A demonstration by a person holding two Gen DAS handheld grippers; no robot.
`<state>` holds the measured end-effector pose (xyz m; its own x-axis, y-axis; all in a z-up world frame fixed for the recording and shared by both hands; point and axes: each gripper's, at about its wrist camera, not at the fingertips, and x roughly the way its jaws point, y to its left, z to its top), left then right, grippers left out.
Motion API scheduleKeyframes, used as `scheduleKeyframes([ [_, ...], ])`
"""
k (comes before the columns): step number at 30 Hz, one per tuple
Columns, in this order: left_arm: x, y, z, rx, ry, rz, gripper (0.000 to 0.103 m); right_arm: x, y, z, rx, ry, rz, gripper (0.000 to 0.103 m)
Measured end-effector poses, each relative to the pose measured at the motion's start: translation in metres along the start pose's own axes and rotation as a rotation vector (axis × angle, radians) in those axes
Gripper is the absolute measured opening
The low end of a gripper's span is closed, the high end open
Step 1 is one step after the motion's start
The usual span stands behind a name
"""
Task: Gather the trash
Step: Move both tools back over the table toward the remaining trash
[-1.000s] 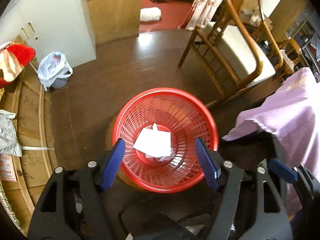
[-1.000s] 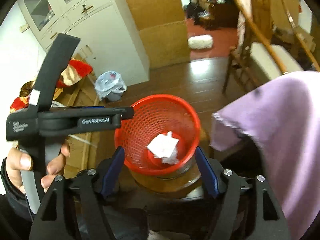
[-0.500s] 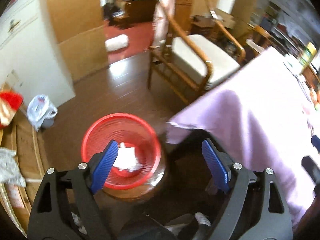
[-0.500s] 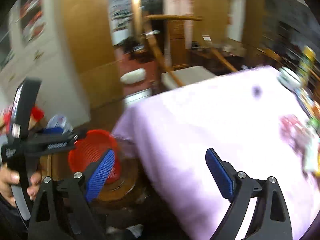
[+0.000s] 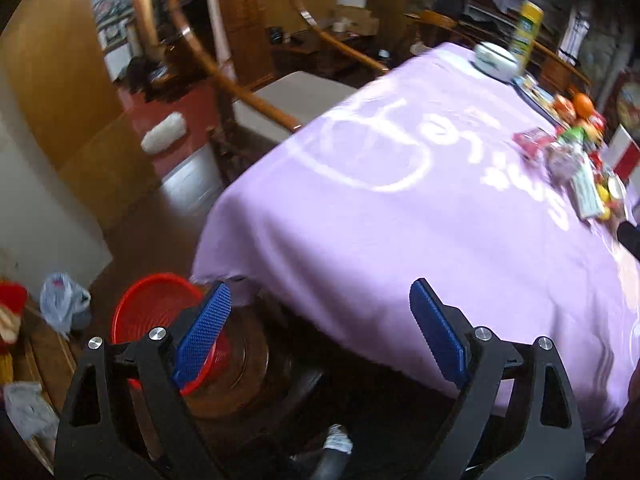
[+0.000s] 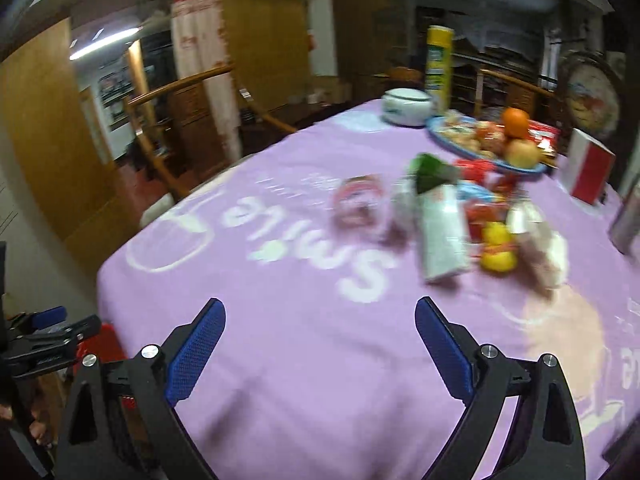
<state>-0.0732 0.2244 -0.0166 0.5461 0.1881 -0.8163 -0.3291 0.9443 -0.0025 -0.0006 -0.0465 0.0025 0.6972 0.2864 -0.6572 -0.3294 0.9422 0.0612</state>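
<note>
Both grippers empty over the purple table

Left gripper (image 5: 320,328) and right gripper (image 6: 320,344) have just spread wide, nothing between; red basket (image 5: 148,304) sits below.

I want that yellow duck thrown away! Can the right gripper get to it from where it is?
Probably yes. The right gripper is open and empty, with only bare purple cloth before the duck. Wrappers crowd beside it, so the jaws may bump them.
</note>
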Motion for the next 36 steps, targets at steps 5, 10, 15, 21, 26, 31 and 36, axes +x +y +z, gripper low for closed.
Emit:
scheduleKeyframes([
  [5, 0.002, -0.049, 0.019, 0.094, -0.027, -0.023, 0.090, -0.005, -0.051, 0.009, 0.030, -0.011, -0.065, 0.094],
  [10, 0.004, -0.110, 0.042, 0.183, -0.054, -0.054, 0.090, -0.006, -0.116, 0.025, 0.126, -0.011, -0.151, 0.094],
  [15, 0.015, -0.180, 0.054, 0.312, -0.088, -0.077, 0.091, 0.011, -0.162, 0.024, 0.206, 0.012, -0.197, 0.094],
  [21, 0.035, -0.219, 0.074, 0.383, -0.133, -0.048, 0.091, 0.035, -0.178, 0.009, 0.265, 0.052, -0.125, 0.094],
  [26, 0.066, -0.237, 0.096, 0.407, -0.116, -0.032, 0.091, 0.036, -0.174, 0.006, 0.245, 0.048, -0.139, 0.094],
  [31, 0.089, -0.251, 0.105, 0.454, -0.077, -0.062, 0.091, 0.031, -0.177, 0.004, 0.251, 0.041, -0.149, 0.094],
  [36, 0.100, -0.253, 0.114, 0.433, -0.071, -0.087, 0.091, 0.030, -0.175, 0.004, 0.245, 0.039, -0.144, 0.094],
])
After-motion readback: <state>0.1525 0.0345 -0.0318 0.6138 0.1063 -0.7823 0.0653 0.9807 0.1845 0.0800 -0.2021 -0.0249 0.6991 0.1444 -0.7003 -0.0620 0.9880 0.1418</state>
